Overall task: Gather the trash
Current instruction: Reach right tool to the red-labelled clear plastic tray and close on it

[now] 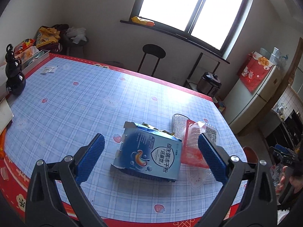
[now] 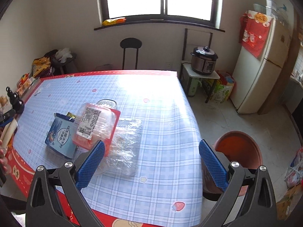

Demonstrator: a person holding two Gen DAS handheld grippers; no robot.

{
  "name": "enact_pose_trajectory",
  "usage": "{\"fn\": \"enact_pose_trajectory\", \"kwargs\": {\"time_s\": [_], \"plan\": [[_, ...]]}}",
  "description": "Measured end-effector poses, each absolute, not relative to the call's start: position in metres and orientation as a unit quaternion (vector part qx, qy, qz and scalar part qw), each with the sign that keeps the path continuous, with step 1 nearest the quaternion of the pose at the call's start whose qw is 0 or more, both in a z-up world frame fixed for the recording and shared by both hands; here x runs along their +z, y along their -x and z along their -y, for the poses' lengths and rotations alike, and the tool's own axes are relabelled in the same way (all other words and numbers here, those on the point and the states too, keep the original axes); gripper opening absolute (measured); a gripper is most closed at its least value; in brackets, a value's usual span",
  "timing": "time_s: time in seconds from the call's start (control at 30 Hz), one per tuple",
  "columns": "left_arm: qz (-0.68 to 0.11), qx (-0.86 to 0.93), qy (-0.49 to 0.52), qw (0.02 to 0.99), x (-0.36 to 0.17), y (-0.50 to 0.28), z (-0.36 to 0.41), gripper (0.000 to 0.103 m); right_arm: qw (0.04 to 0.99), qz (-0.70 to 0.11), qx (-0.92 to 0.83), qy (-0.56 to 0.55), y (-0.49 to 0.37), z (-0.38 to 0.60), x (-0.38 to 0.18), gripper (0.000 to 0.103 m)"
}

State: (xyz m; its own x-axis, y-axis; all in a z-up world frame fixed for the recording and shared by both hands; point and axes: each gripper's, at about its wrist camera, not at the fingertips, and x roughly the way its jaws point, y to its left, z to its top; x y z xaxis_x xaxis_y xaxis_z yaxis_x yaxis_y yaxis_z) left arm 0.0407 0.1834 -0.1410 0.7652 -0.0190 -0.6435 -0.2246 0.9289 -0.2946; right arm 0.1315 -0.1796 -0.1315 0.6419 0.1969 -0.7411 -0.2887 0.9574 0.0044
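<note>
A blue paper box (image 1: 151, 151) (image 2: 60, 138) with an open flap lies on the checked tablecloth (image 1: 75, 104) (image 2: 161, 132). Yellow wrappers poke out of its far end. Beside it lies a red tray under a clear plastic lid with a label (image 1: 197, 143) (image 2: 96, 126). Crumpled clear film over a foil tray (image 2: 126, 147) sits just right of that. My left gripper (image 1: 151, 157) hovers open, its blue pads either side of the box. My right gripper (image 2: 151, 162) is open above the table's right edge, its left pad by the film.
An orange bucket (image 2: 240, 149) (image 1: 250, 153) stands on the floor off the table's right edge. A dark gourd-shaped bottle (image 1: 15, 75) and a metal tin (image 1: 36, 58) sit at the far left. A stool (image 1: 151, 58), rice cooker (image 2: 204, 60) and fridge (image 2: 261, 66) stand beyond.
</note>
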Motion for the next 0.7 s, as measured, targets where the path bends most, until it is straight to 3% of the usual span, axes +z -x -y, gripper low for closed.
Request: {"fn": "enact_pose_trajectory", "kwargs": {"time_s": [0.33,0.7], "plan": [[-0.353,0.062,0.219,0.907,-0.178,-0.029,-0.213,0.097,0.84,-0.365,0.254,0.31,-0.126,0.02,-0.195,0.098],[-0.366,0.062,0.25,0.894,-0.209,-0.021,-0.237,0.097,0.802,-0.295,0.225,0.468,-0.115,-0.043,-0.258,0.098]]}}
